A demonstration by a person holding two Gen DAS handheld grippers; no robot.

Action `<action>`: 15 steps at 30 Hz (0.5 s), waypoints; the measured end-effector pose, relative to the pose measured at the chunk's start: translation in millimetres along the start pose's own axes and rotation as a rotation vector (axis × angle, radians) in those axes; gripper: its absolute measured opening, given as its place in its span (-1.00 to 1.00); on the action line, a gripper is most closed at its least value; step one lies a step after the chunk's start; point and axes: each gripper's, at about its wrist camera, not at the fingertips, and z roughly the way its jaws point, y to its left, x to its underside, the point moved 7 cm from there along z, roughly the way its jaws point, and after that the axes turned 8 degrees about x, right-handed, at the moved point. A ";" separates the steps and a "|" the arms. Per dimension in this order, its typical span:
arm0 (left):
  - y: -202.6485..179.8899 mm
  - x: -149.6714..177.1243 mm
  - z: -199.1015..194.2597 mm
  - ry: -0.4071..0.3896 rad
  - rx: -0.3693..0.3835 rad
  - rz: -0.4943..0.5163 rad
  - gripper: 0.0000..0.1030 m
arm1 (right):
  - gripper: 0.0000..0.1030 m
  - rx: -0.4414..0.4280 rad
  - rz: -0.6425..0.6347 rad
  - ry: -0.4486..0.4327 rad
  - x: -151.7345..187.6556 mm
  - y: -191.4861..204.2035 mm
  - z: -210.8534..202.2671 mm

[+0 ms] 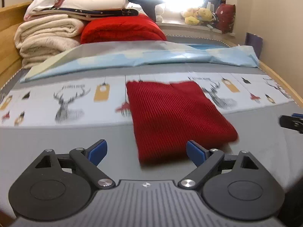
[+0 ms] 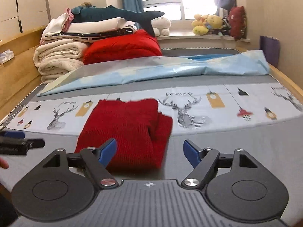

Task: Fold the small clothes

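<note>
Red ribbed-knit garment lies folded on the bed; both claws released.

Left wrist view: I record my left gripper spread wide, holding nothing, low over the grey mattress cover. The red ribbed-knit garment lies just ahead of it as a flat rectangle, far end on the white deer-print cloth strip. The right gripper's tip shows right of the garment, clear of it. Right wrist view: my right gripper is likewise released and empty, the garment just ahead and to its left, one layer lapped over another at its right side. I judge this piece essentially folded; only squaring-up or setting aside remains.
</note>
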 end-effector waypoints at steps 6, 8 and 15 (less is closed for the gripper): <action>-25.1 60.4 -17.7 -0.002 -0.028 -0.049 0.82 | 0.55 0.010 -0.009 0.063 56.5 9.0 -11.8; -32.6 69.6 -15.5 -0.002 -0.042 -0.037 0.82 | 0.55 0.009 -0.027 0.051 59.8 14.9 -13.7; -28.3 57.7 -0.4 -0.047 -0.021 -0.079 0.83 | 0.55 -0.003 -0.067 0.046 62.9 30.7 -4.2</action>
